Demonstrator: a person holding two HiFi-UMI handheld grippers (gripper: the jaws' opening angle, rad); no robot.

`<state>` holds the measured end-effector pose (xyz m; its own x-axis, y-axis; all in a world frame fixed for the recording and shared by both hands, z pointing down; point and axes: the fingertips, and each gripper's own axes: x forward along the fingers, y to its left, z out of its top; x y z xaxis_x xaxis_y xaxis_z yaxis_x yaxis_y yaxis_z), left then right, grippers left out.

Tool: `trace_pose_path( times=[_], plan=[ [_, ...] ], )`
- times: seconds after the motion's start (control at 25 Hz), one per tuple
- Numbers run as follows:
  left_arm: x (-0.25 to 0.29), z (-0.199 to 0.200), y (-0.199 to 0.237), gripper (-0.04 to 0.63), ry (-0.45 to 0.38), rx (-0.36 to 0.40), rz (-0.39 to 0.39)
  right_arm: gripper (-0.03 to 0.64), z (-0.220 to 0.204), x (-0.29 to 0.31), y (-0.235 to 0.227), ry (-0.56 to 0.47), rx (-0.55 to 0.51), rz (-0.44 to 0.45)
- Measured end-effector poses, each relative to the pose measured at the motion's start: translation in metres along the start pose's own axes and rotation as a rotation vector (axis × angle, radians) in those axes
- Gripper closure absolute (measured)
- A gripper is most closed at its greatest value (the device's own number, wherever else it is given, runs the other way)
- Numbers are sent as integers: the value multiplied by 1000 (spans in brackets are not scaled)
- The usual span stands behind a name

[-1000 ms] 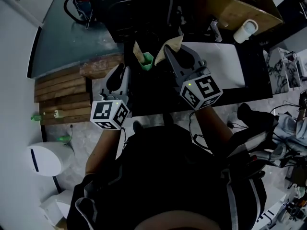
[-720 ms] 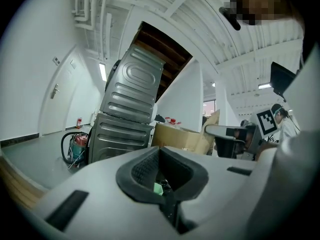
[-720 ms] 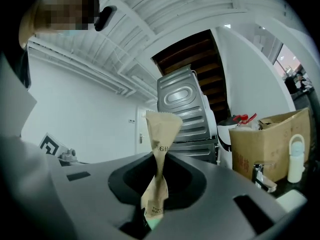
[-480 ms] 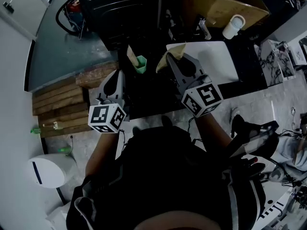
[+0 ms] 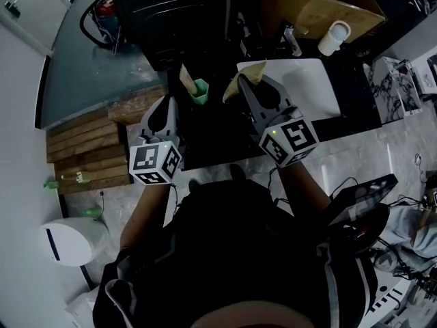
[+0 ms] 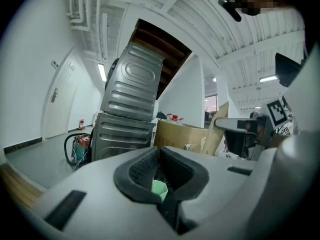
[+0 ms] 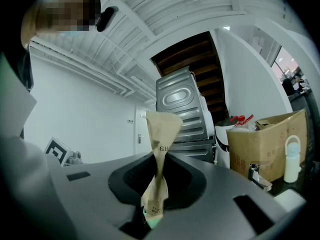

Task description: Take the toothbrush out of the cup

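Observation:
A small green cup [image 5: 199,90] stands on the dark table, with a beige paper strip [image 5: 184,79] upright at its left side. My left gripper [image 5: 171,104] reaches it from the near left. In the left gripper view the jaws are shut and a green edge of the cup [image 6: 159,188] shows pinched between the pads of my left gripper [image 6: 167,200]. To the right of the cup, my right gripper [image 5: 240,89] is shut on a toothbrush in a beige paper wrapper [image 5: 237,85]. The wrapped toothbrush [image 7: 161,149] sticks up out of the right gripper [image 7: 152,211], clear of the cup.
A white sheet [image 5: 304,87] lies on the table right of the grippers. Behind it are a cardboard box [image 5: 328,5], a white bottle [image 5: 332,38] and a tap [image 5: 290,39]. A dark metal machine [image 5: 171,12] stands behind the cup. Wooden planks [image 5: 89,142] lie at the left.
The left gripper's jaws have come together at the cup. The right gripper has drawn slightly right of the cup with the wrapped toothbrush. The head view has shifted.

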<state>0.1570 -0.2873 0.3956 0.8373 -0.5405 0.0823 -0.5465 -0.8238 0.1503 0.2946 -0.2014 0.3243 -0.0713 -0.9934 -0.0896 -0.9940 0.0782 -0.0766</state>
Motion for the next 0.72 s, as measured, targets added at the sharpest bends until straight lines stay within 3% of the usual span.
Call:
trace_pose_path(
  times=[0.28, 0.44, 0.6, 0.72],
  plan=[
    [37, -20, 6, 500, 43, 10, 19, 563, -5, 1, -13, 17, 9, -5],
    [65, -48, 15, 413, 106, -3, 34, 563, -13, 1, -28, 42, 15, -25],
    [82, -69, 27, 407, 124, -22, 93, 562, -22, -2, -43, 66, 18, -32],
    [93, -80, 26, 407, 132, -32, 83, 563, -32, -1, -51, 85, 24, -23]
  ],
)
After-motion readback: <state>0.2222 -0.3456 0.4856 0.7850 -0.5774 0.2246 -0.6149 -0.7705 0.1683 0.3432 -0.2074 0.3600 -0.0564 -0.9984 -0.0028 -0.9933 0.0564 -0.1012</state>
